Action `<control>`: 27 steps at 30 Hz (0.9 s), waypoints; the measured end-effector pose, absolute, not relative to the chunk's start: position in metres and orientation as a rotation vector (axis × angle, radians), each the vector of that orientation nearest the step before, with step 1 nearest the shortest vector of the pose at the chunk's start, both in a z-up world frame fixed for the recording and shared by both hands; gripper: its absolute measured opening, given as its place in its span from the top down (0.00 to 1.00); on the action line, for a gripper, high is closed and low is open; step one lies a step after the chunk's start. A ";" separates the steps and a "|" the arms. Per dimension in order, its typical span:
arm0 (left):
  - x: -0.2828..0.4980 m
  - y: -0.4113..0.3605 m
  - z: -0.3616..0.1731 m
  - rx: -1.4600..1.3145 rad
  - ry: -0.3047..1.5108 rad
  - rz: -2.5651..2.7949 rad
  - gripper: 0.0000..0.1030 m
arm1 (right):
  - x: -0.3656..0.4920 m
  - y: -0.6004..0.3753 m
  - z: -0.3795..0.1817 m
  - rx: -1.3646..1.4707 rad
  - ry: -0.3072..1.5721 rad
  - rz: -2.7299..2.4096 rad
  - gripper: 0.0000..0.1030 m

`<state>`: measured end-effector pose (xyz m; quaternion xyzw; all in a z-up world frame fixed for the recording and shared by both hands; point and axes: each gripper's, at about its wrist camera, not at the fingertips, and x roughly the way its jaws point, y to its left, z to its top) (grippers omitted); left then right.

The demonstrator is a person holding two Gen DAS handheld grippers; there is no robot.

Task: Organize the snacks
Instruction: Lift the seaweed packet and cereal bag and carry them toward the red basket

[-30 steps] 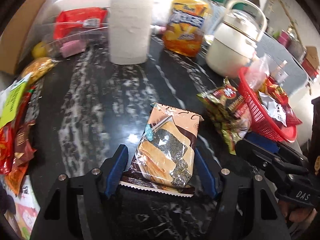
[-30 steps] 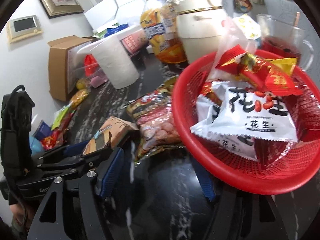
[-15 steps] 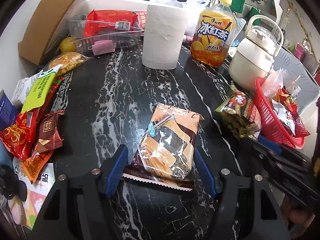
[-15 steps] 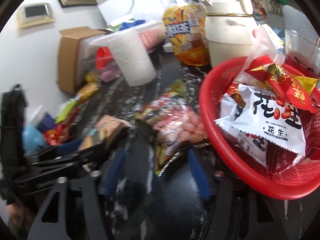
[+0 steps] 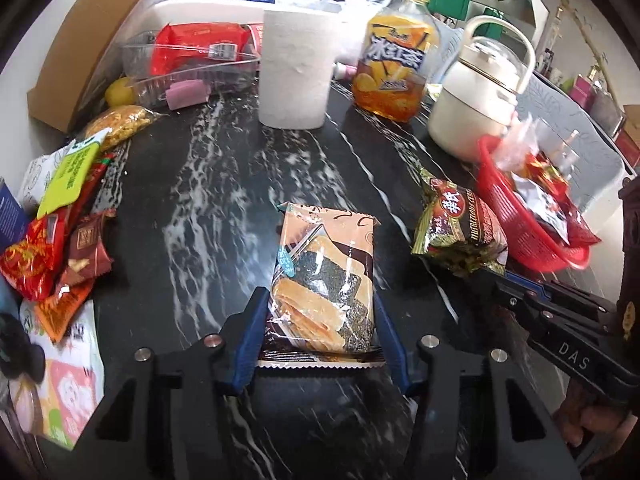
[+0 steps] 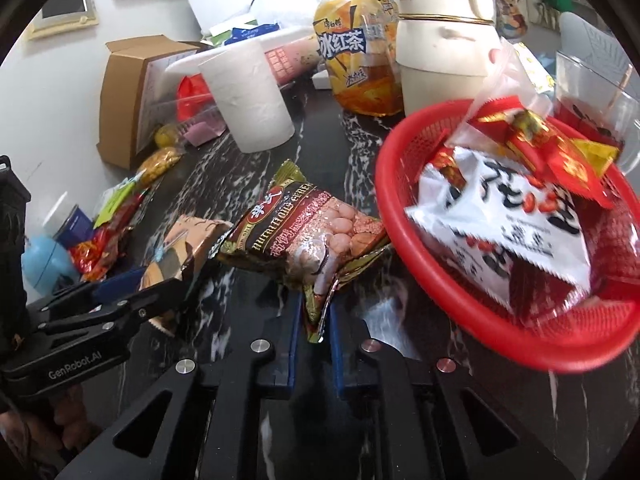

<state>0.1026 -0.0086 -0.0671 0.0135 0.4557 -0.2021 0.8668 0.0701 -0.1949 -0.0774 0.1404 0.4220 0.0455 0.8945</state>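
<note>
Two packets in hand at once: the right gripper (image 6: 314, 320) has just closed and is clenched on the crimped corner of the cereal packet (image 6: 304, 236), which lies on the black marble table (image 5: 208, 216) just beside the red basket (image 6: 404, 248); the left gripper (image 5: 318, 336) has just been closing and its blue pads (image 5: 250, 336) press the sides of the seaweed cracker packet (image 5: 324, 272). Judgement: lift the cereal packet clear of the basket rim before swinging it over, since a corner grip lets it dangle. Both grippers point steeply down at the tabletop, side by side
</note>
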 end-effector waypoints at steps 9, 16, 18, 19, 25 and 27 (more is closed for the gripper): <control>0.050 -0.022 -0.066 0.059 0.974 -0.463 0.50 | 0.024 -0.203 -0.077 0.284 0.917 0.103 0.88; 0.011 -0.035 -0.063 0.095 0.991 -0.535 0.50 | -0.023 -0.206 -0.071 0.272 0.932 0.106 0.88; 0.001 -0.038 -0.062 0.116 0.985 -0.544 0.50 | -0.034 -0.208 -0.067 0.269 0.925 0.108 0.88; -0.003 -0.040 -0.061 0.122 0.986 -0.549 0.50 | -0.039 -0.208 -0.065 0.261 0.922 0.116 0.88; -0.017 -0.041 -0.063 0.127 1.010 -0.545 0.50 | -0.056 -0.200 -0.062 0.206 0.915 0.185 0.85; -0.018 -0.039 -0.064 0.112 1.017 -0.546 0.50 | -0.060 -0.199 -0.062 0.192 0.912 0.206 0.85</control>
